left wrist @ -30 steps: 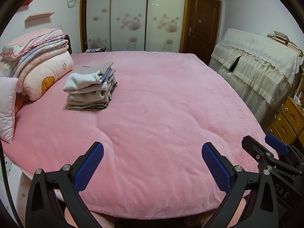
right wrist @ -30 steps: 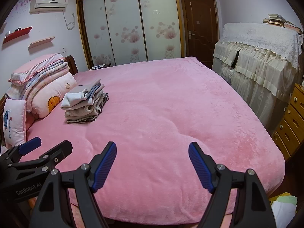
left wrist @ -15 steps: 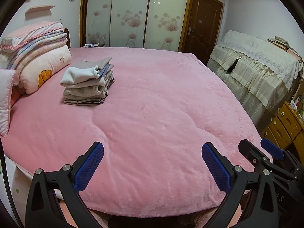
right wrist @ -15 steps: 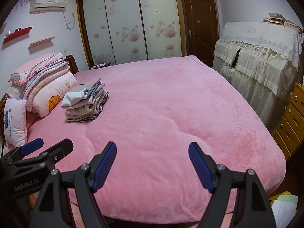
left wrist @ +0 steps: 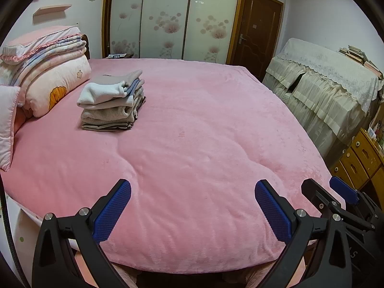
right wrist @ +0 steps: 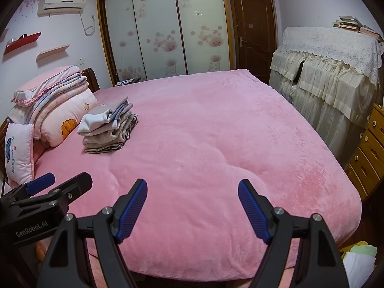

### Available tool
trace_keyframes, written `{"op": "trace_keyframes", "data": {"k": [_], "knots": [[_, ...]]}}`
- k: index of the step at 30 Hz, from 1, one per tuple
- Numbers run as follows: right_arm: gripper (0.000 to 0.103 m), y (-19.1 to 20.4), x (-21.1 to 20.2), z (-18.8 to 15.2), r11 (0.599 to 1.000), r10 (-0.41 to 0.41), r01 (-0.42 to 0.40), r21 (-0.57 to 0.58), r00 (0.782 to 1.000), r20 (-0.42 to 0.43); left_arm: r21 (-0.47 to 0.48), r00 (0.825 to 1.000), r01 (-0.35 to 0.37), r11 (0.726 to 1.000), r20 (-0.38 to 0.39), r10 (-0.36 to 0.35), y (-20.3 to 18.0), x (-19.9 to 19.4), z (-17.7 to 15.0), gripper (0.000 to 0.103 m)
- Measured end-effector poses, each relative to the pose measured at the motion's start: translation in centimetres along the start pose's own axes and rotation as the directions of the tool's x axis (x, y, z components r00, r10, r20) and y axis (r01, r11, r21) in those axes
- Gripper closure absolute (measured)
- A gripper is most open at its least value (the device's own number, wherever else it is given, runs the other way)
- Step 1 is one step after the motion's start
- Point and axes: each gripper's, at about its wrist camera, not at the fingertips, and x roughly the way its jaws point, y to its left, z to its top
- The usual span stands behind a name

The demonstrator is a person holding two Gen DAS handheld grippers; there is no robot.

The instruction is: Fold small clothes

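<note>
A stack of folded small clothes (left wrist: 112, 102), white, grey and beige, sits on the pink bed (left wrist: 204, 144) at the far left near the pillows; it also shows in the right wrist view (right wrist: 108, 129). My left gripper (left wrist: 192, 211) is open and empty, above the bed's near edge. My right gripper (right wrist: 192, 208) is open and empty, above the near edge too. The right gripper shows at the lower right of the left wrist view (left wrist: 336, 199); the left gripper shows at the lower left of the right wrist view (right wrist: 48, 189).
Folded quilts and pillows (left wrist: 43, 72) lie at the bed's head on the left. A cloth-covered cabinet (right wrist: 331, 72) and a wooden drawer chest (right wrist: 369, 151) stand right of the bed. A pile of pale clothes (right wrist: 360, 256) lies low at the right.
Both grippers stay open. The left wrist view has tilted and shifted slightly, so the folded stack sits a little lower and further right. The right view barely changed.
</note>
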Motion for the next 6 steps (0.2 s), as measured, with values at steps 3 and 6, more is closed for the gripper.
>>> {"op": "trace_keyframes", "data": {"k": [3,6], "knots": [[0.024,0.01,-0.05,-0.05,1.000,-0.001,0.001,0.001,1.000,-0.002,0.002,1.000,-0.001,1.000,-0.001,0.001,-0.04,-0.01,-0.01,0.000],[0.024,-0.13,0.14,-0.08,1.000,-0.003,0.003,0.003,1.000,-0.005,0.009,1.000,-0.004,1.000,-0.005,0.004,-0.08,0.03,-0.24,0.000]]}}
